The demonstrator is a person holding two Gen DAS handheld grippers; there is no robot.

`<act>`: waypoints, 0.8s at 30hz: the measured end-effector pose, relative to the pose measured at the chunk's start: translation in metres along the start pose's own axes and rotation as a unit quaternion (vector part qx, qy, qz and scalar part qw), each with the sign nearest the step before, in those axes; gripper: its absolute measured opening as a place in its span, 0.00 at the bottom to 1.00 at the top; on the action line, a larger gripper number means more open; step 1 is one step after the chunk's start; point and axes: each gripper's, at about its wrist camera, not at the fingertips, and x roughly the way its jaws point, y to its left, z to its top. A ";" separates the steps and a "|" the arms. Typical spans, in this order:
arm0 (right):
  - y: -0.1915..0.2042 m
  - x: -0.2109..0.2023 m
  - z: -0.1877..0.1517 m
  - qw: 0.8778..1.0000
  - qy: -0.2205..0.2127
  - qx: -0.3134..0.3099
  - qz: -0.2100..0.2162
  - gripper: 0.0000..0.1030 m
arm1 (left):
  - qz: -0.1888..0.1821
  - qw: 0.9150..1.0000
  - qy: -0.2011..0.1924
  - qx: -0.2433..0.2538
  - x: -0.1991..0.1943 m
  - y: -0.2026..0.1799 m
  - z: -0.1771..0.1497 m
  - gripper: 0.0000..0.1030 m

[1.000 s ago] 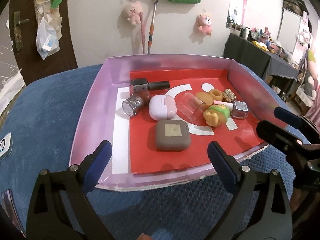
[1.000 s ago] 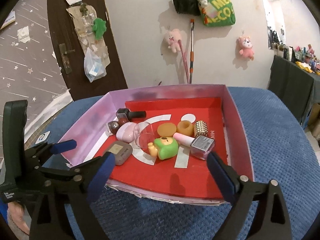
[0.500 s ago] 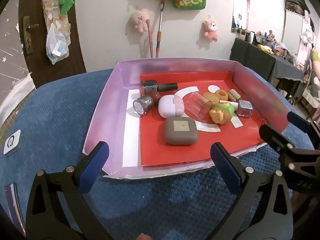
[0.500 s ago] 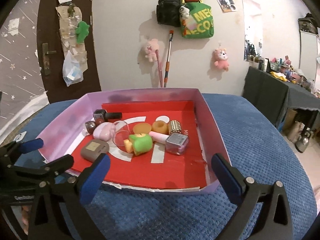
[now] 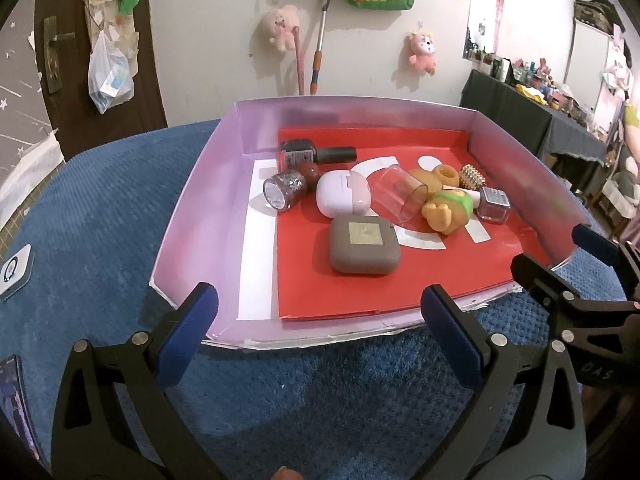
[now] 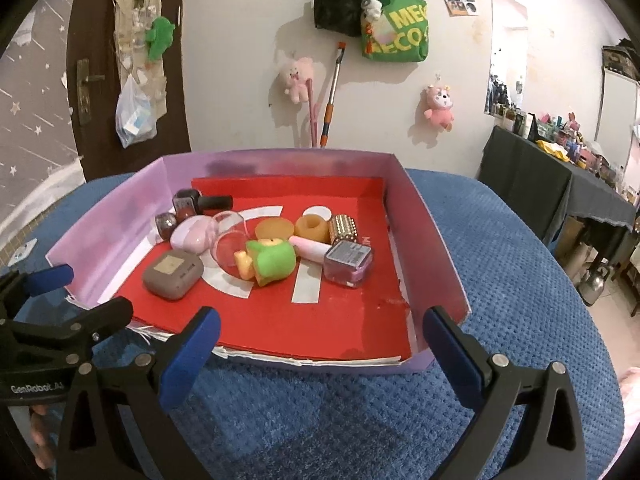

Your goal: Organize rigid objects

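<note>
Blue cloth [image 6: 500, 280], purple tray [image 6: 424, 236], grey case [image 5: 364, 249] nearest fingers [image 5: 188, 332]

Purple-walled red tray [image 5: 200, 200] on blue cloth; grey case [image 5: 364, 250], green toy [image 6: 270, 262], polish bottles clustered inside
</note>
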 end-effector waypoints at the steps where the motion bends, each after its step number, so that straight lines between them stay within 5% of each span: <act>1: 0.000 0.001 0.000 1.000 0.002 -0.001 -0.001 1.00 | -0.001 1.000 0.001 -0.001 0.000 0.000 0.000 1.00; 24: 0.004 0.003 0.000 1.000 0.009 -0.008 -0.004 1.00 | 0.005 1.000 0.001 0.002 -0.002 0.002 0.000 1.00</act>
